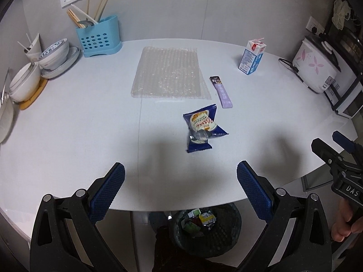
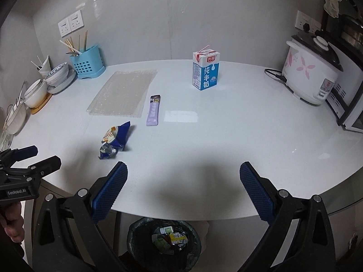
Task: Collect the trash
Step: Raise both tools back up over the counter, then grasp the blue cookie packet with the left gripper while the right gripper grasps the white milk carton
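From the left wrist view, my left gripper [image 1: 180,182] fills the bottom of the frame with its blue pads spread wide and nothing between them. Just above it, right of centre, a crumpled blue snack wrapper [image 1: 202,128] lies on the white table [image 1: 68,124]. Beyond it a purple sachet [image 1: 220,91] lies flat beside a sheet of bubble wrap [image 1: 169,73], and a milk carton [image 1: 252,57] stands upright at upper right. Below the table edge, at bottom centre, a black trash bin [image 1: 229,231] holds a few scraps. My right gripper [image 1: 330,146] pokes in at the right edge, held by my hand [image 1: 346,223].

From the right wrist view, my right gripper [image 2: 183,181] is likewise wide open and empty at the bottom. The snack wrapper [image 2: 115,141] sits left of centre, the sachet [image 2: 153,110] above it, the bubble wrap [image 2: 123,93] to upper left, the carton [image 2: 206,70] upright above centre. The bin [image 2: 138,233] is at bottom centre. My left gripper [image 2: 34,156] enters at the left edge, fingers apart.
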The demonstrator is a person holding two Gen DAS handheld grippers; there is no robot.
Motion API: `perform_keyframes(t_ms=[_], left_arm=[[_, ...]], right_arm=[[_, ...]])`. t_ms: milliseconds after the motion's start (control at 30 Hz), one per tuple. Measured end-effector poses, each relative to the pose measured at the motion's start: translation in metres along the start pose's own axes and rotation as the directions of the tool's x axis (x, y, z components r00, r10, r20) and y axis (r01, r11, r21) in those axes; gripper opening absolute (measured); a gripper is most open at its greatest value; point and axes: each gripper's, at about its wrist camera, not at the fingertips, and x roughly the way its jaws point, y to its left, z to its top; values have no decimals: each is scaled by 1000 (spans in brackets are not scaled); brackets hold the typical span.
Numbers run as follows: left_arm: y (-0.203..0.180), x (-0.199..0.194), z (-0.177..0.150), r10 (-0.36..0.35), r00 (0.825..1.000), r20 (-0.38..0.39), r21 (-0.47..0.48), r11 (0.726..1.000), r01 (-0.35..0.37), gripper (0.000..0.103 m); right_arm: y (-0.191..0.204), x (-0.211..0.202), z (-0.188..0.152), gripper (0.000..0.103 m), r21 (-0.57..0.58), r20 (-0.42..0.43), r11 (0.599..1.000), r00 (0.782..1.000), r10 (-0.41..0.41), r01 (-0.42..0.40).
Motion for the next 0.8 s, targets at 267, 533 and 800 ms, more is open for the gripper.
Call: perform_keyframes(t_ms=[267, 533, 800], left_arm=[[1, 35, 35, -13, 999, -51, 11, 1000, 13, 97], [-10, 78, 62, -24, 992, -120, 24, 999, 27, 97], [-18, 115, 78, -6, 983, -182, 34, 999, 13, 97]], right_arm=[[-8, 33, 38, 95, 12, -8, 1000, 1000, -26, 26], [-21, 74, 75, 95, 40, -13, 997, 998, -65, 66], [-35, 125, 125, 95, 82, 17, 992, 995, -97, 95]])
